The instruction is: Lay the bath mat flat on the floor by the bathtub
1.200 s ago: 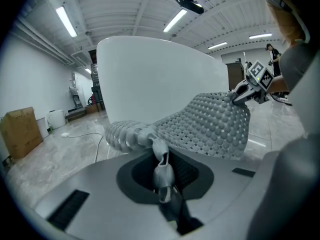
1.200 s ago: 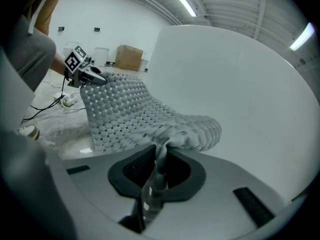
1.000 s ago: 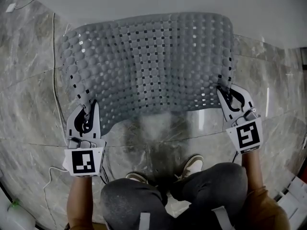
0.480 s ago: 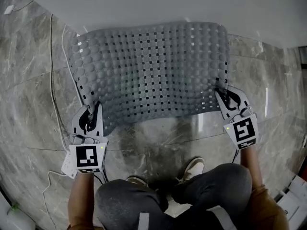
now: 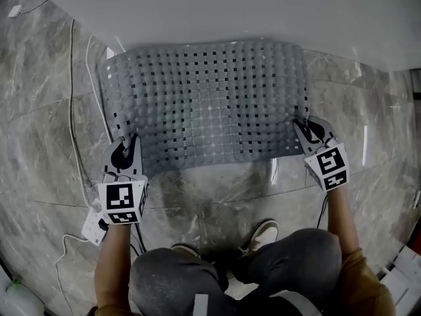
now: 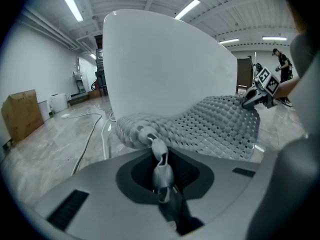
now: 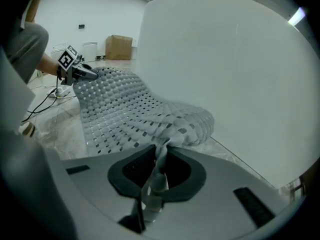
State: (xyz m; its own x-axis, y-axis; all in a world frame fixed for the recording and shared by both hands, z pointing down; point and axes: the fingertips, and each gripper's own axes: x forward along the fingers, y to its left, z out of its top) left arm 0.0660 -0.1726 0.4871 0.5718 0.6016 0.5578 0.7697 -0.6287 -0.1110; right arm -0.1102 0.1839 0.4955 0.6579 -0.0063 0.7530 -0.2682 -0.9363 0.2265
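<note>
A grey bobbled bath mat with rows of square holes is spread over the marble floor, its far edge along the white bathtub wall. My left gripper is shut on the mat's near left corner, which is pinched between the jaws. My right gripper is shut on the near right corner. The near edge is still lifted slightly at both corners. In the left gripper view the right gripper shows across the mat; the right gripper view shows the left gripper.
White cables run along the floor left of the mat to a power strip. The person's knees and shoes are just behind the mat's near edge. A cardboard box stands far off.
The mat has come down from a raised, bowed shape to nearly flat on the floor. Both grippers have moved lower and nearer the tub, still gripping their corners.
</note>
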